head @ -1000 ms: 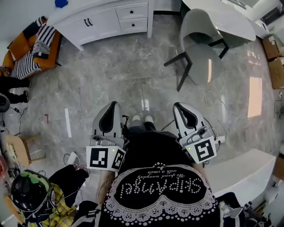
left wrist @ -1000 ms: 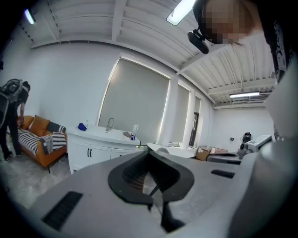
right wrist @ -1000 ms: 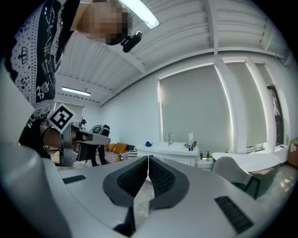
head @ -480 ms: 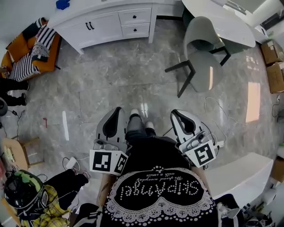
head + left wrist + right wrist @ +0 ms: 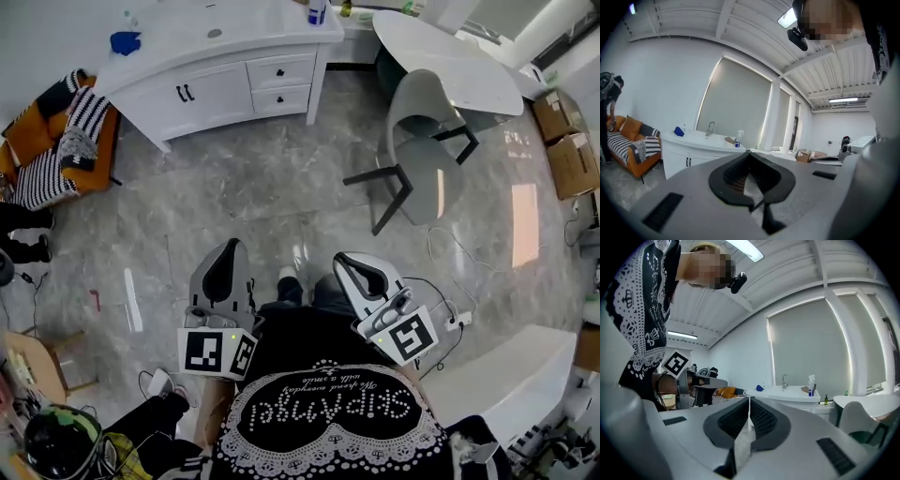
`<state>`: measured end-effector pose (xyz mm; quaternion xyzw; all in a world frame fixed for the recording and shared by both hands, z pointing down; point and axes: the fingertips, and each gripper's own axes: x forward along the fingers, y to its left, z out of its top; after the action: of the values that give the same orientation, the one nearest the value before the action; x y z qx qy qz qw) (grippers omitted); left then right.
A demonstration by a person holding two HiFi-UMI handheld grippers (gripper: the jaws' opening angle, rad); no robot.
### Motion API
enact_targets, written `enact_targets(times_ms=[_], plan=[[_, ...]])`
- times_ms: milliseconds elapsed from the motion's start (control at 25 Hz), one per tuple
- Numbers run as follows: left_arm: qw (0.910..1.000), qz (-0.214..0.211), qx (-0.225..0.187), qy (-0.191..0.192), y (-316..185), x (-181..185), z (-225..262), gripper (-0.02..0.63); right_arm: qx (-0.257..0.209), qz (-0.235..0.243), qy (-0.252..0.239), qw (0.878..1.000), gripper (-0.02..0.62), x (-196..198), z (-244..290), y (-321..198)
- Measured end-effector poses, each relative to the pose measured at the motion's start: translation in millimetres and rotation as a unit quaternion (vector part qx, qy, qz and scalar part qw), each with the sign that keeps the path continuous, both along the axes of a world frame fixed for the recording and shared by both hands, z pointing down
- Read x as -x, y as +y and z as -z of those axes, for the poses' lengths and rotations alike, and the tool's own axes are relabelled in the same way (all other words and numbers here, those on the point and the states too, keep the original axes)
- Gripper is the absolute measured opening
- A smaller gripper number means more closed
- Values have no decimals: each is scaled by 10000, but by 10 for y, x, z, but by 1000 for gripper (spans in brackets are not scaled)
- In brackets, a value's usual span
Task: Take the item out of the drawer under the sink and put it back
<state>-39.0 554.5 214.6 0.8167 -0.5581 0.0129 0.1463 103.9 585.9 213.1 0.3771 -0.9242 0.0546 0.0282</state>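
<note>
The white sink cabinet (image 5: 216, 70) stands across the marble floor at the top of the head view, and its two small drawers (image 5: 280, 82) are closed. In the gripper views the cabinet (image 5: 693, 157) (image 5: 797, 397) shows far ahead, with a faucet (image 5: 710, 127) and a spray bottle (image 5: 738, 138) on top. My left gripper (image 5: 230, 246) and right gripper (image 5: 345, 259) are held level in front of the person's body, well short of the cabinet. The jaw tips of both meet with nothing between them (image 5: 749, 152) (image 5: 749, 398).
A grey chair (image 5: 422, 141) and a round white table (image 5: 450, 56) stand to the right of the cabinet. An orange sofa with a striped blanket (image 5: 56, 141) is on the left. Cables (image 5: 450, 314) lie on the floor at right, and a helmet (image 5: 61, 441) at bottom left.
The person has walked toward the cabinet, which now shows more fully, top included. Both grippers came along, still shut; the right one sits further inward.
</note>
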Motion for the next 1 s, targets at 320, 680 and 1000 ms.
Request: enact_targets(times_ms=[320,680,1000], plan=[[9995,-174,228,139,-153,43,-161,5,133,-214,109,9996,21,51,-95,-234],[9989,87,401,222,-393,87,-287,6,274,64,255,9993,21,120,-236,-622],[9980,518,314,164,-953,54,-265,6,157,612,236,9977,21,125,-208,-1245]])
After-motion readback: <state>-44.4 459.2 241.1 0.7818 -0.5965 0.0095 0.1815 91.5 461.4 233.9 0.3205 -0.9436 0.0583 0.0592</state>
